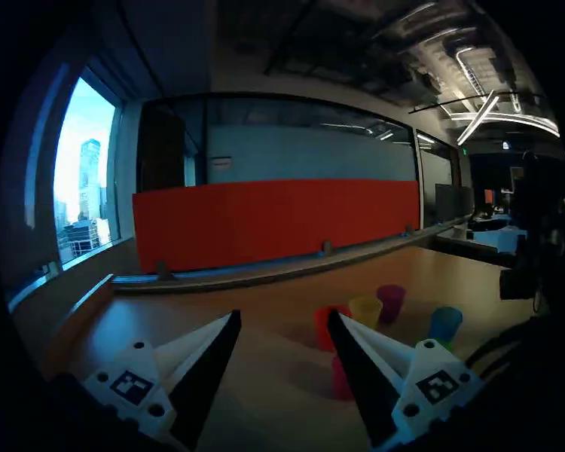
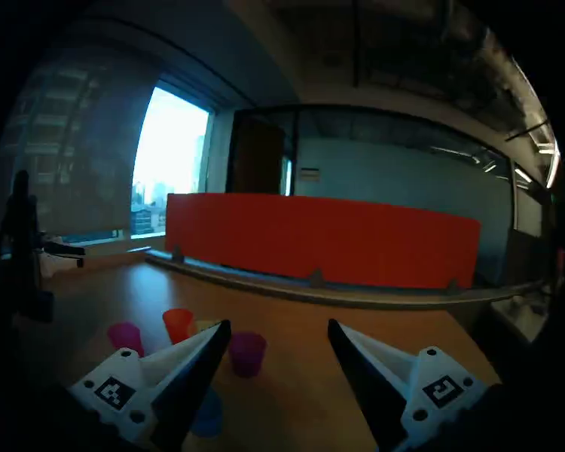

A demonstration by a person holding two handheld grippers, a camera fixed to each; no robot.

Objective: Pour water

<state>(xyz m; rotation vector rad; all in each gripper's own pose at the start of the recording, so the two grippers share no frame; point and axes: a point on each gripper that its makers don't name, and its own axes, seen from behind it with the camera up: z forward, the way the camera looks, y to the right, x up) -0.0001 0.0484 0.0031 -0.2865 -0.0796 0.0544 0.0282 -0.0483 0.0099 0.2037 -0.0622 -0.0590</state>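
Several small plastic cups stand close together on a wooden table. In the left gripper view I see a red cup, a yellow cup, a purple cup, a blue cup and a pink cup half hidden behind a finger. My left gripper is open and empty, just short of them. In the right gripper view the pink cup, orange-red cup, purple cup and blue cup sit low left. My right gripper is open and empty.
A red divider panel runs along the table's far edge, with glass walls behind it and a bright window to the side. A dark stand rises at the left of the right gripper view. Dark equipment sits at the table's right.
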